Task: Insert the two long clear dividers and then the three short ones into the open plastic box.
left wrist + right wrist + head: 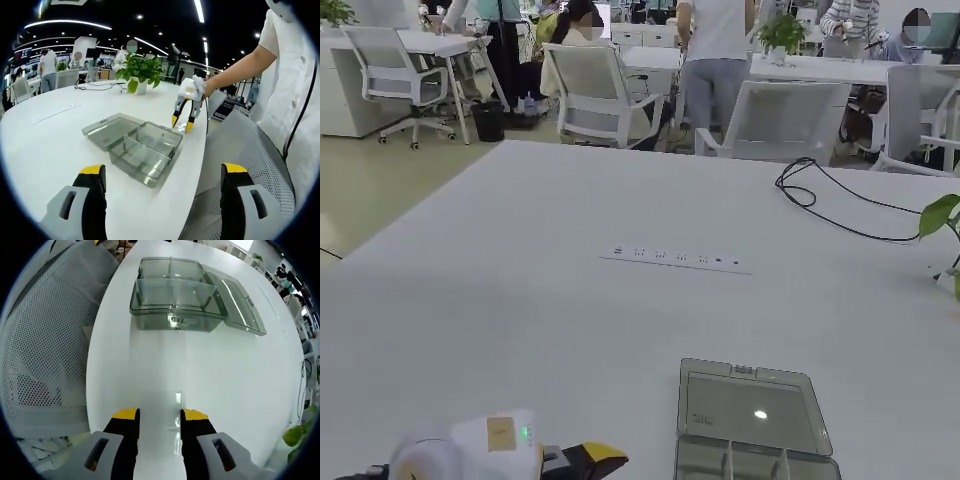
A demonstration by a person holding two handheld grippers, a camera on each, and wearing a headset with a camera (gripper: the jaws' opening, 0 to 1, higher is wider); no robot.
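**Plastic box point(172, 302) lies open ahead of both pairs of jaws**

In the right gripper view, the right gripper point(160, 413) hangs over the bare white table point(150, 365) near its edge. Its 2 yellow-tipped jaws stand a narrow gap apart. A thin clear sliver point(177, 412) glints between them, close to 1 jaw. I cannot tell what it is, nor whether the jaws clamp on it. The box sits well ahead of these jaws, apart from them, with its latch side facing them. Its lid point(240, 300) is folded flat on the table on the far side.

In the left gripper view, the left gripper point(162, 169) has its jaws wide apart with nothing between them. The box lies just ahead, centred between the 2 jaws and close to the table edge. Clear partitions point(145, 142) split the inside of the box. Their number is hard to make out. Beyond the box's far corner, a hand point(206, 89) holds the right gripper with its tips pointing down at the table beside the box.

In the head view the left gripper sits at the bottom left, with the box to its right. Farther off on the table lie a flush socket strip point(675, 258) and a black cable point(840, 205). A potted plant point(140, 70) stands beyond them. Past the table are white chairs point(605, 100) and several people.
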